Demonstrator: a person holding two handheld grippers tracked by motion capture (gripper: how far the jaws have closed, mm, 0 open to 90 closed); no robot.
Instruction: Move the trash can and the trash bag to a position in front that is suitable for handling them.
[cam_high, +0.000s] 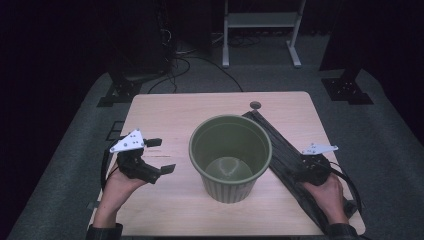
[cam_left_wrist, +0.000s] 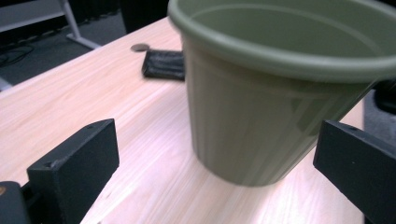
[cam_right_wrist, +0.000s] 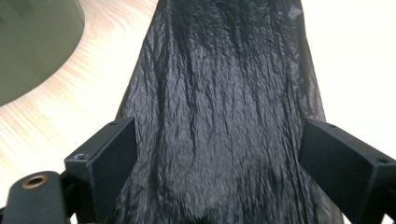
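Step in hand, as I read it: lining the green bin (cam_high: 230, 159) with the black bag (cam_high: 290, 160). Looks like the pickup phase, nothing grabbed yet.

Right tool (cam_right_wrist: 217, 154): released, jaws spread wide, poised right over the bag. The crinkled plastic runs straight ahead of the tool between both jaws and spills past them on either side. Can't tell if the jaws touch the film. The bin's curved wall sits ahead and to the tool's left.

Left tool (cam_left_wrist: 215, 163): also released, holding nothing. The bin stands upright dead ahead of it, between the jaw lines but clear of both. Far end of the bag peeks out beyond the bin, to the tool's left.

The bag lies flat on the desk (cam_high: 165, 115) as a long strip, running diagonally beside the bin on the right tool's side. The bin is empty inside.

Next move, my guess: right tool drops and pinches a fold of bag; the film is thin and flat, so it needs to bunch up a ridge first. Left tool likely steadies the bin rim or takes the bag's other edge.
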